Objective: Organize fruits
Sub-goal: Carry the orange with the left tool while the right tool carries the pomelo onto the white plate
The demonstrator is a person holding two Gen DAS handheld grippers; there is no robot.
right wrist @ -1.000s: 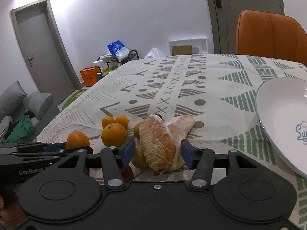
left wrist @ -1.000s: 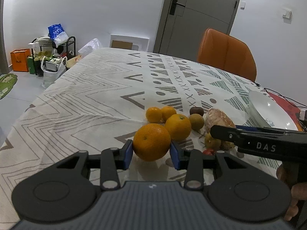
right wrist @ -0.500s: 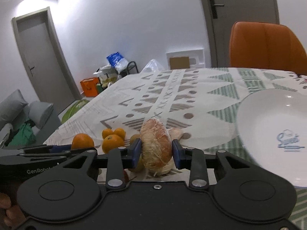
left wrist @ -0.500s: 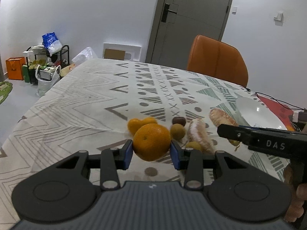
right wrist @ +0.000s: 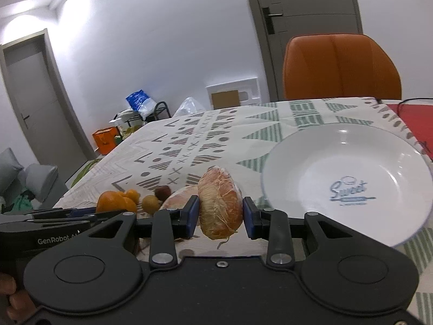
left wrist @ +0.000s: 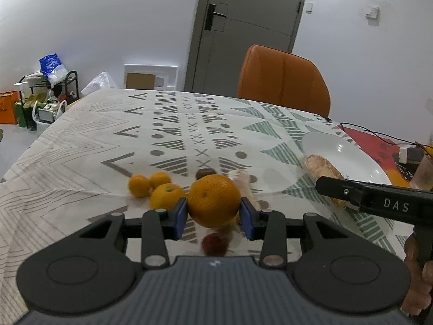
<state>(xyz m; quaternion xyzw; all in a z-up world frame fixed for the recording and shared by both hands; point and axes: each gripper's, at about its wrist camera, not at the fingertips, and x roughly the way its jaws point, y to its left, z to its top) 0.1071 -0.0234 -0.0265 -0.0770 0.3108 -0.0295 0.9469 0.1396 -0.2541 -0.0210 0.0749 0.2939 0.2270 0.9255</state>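
My left gripper is shut on a large orange, held just above the patterned tablecloth. Behind it lie three smaller oranges, a dark fruit and a peeled pomelo segment; a red fruit shows blurred beneath. My right gripper is shut on another peeled pomelo segment, lifted off the cloth next to the left rim of the white plate. In the left wrist view that gripper reaches in from the right.
An orange chair stands at the table's far side. A red mat with cables lies beyond the plate. A second pomelo segment and small round fruits stay on the cloth. Bags and a rack crowd the floor at left.
The right gripper closed on one pomelo segment and lifted it off the other. Both grippers rose and moved right toward the plate, each carrying its fruit.
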